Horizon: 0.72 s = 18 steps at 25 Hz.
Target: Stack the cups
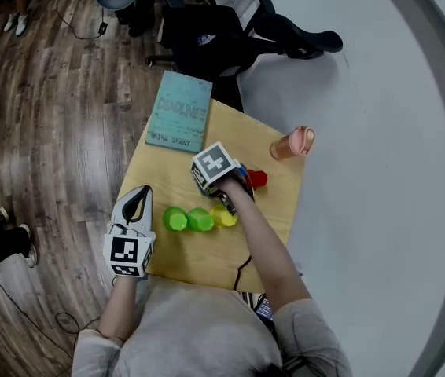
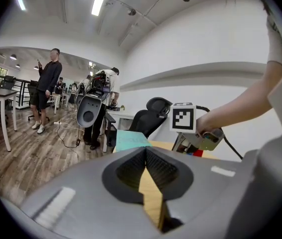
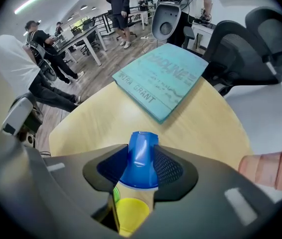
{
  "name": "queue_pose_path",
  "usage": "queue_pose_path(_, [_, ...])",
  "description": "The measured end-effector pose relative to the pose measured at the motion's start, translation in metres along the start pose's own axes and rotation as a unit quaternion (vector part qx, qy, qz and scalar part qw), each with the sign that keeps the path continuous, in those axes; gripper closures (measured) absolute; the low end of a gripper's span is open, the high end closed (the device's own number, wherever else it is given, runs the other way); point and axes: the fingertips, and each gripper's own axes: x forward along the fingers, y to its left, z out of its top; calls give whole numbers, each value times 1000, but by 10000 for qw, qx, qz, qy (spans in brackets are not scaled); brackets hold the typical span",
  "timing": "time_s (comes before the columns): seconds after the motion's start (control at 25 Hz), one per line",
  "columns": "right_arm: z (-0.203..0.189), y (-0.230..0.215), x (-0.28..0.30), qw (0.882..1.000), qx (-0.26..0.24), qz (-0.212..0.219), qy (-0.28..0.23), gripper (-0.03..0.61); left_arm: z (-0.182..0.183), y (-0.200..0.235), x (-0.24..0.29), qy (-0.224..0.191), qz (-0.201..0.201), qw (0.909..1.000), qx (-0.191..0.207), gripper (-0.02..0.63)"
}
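Note:
My right gripper (image 3: 140, 169) points straight down and is shut on an upside-down blue cup (image 3: 141, 148). Directly under it stands a yellow cup (image 3: 131, 214) with its mouth up, and a sliver of a green cup (image 3: 115, 195) shows beside it. From the head view, two green cups (image 1: 175, 220) (image 1: 200, 221) and the yellow cup (image 1: 225, 217) form a row on the wooden table (image 1: 207, 258). A red cup (image 1: 258, 179) sits just right of the right gripper's marker cube. My left gripper (image 1: 136, 199) is shut with nothing in it, near the table's left edge.
A teal book (image 1: 180, 111) lies at the table's far end. A pinkish cup (image 1: 293, 144) lies on its side at the right edge. Black office chairs (image 1: 230, 38) stand beyond the table. A cable (image 1: 242, 272) runs over the near edge.

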Motion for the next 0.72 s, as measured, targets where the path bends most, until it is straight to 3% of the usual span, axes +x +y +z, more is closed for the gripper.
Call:
queue_pose_path(0.16, [-1,-2,-9,9991,204,-56,-365,440,2,-4,-3,-10,-22,10000,59,555])
queue_pose_path(0.4, [5,9,-41,9890,359,268,-1407,448,1,-3,-7,-8,83,10000,34,555])
queue_pose_path(0.52, [4,17,-60,9763,396,397,-2091,447,3,-7,-7,-35,88,9999,50,555])
queue_pose_path(0.72, [-6,33,-98,9429,511,617,-3233,446,6,-13,-11,-70,131,9999,67,555])
